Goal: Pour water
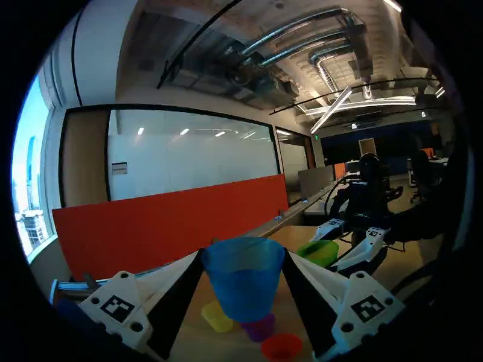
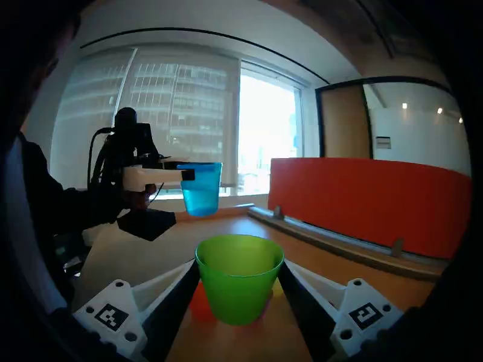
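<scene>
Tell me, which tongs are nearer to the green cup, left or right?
Right. The right tongs grip the green cup on both sides; the left tongs hold the blue cup, apart from the green one.

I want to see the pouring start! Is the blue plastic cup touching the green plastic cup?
Apart. The right gripper view shows the blue plastic cup held high and far behind the green plastic cup, with wooden table between them.

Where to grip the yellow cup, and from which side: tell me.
Grip the yellow cup across its side walls, just under the rim, coming from its open left side in the left gripper view: the purple cup stands close on its right. It seems to taper downward, so a high hold likely slips less.
</scene>
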`<state>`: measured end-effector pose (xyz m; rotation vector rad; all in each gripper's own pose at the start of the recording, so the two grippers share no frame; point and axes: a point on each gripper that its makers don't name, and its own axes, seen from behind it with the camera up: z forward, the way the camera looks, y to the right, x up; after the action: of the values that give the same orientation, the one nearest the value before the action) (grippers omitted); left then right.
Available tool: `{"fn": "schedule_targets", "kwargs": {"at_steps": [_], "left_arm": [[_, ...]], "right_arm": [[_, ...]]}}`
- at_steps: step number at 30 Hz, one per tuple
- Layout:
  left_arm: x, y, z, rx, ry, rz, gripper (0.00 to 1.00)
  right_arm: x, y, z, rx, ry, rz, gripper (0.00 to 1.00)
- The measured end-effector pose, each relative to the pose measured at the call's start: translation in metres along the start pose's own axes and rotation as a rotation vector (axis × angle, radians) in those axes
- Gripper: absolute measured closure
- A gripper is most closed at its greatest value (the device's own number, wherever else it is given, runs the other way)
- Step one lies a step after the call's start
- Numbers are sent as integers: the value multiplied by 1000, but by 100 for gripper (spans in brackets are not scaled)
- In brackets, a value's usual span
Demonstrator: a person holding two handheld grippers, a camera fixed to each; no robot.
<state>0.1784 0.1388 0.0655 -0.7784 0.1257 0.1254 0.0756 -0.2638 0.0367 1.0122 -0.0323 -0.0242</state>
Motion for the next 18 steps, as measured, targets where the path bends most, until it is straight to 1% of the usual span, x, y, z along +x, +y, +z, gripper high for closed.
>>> {"fn": "schedule_targets", "kwargs": {"at_steps": [3, 11, 18], "left_arm": [[3, -2, -1, 11, 6, 35, 11], [10, 2, -2, 16, 16, 117, 11], [18, 4, -2, 23, 23, 209, 11]], "right_arm": [[-2, -5, 2, 18, -4, 9, 9], [-4, -18, 6, 43, -1, 19, 9], [-3, -26, 10, 68, -3, 15, 9]]}}
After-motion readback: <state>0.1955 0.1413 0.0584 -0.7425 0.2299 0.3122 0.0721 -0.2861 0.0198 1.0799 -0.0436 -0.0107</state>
